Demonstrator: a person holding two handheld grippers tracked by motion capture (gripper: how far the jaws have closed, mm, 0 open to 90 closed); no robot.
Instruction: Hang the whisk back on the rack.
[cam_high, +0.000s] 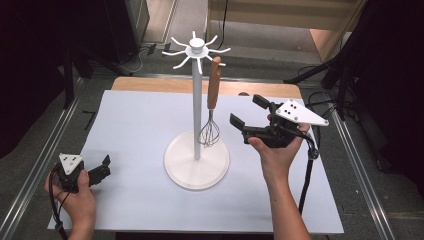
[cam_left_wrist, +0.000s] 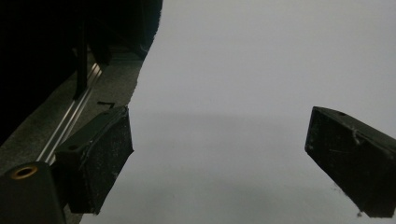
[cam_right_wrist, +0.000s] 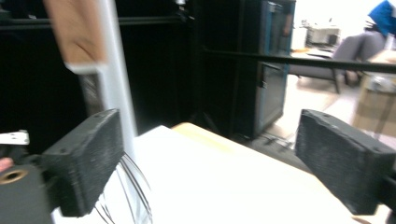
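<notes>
While the whisk (cam_high: 212, 105) hangs from the white stand (cam_high: 197, 159), right gripper (cam_high: 248, 114) just beside it, jaws wide, holding nothing, left gripper (cam_high: 106, 165) near the sheet's left edge, agape, empty.

A white sheet (cam_high: 140, 125) covers the wooden desk (cam_high: 150, 84); metal rails (cam_high: 45, 160) run along both sides over grey floor (cam_high: 270, 65); black curtains (cam_high: 30, 60) hang left and right; a dark cabinet (cam_right_wrist: 261, 65) and grey chair (cam_right_wrist: 355, 51) stand beyond.
</notes>
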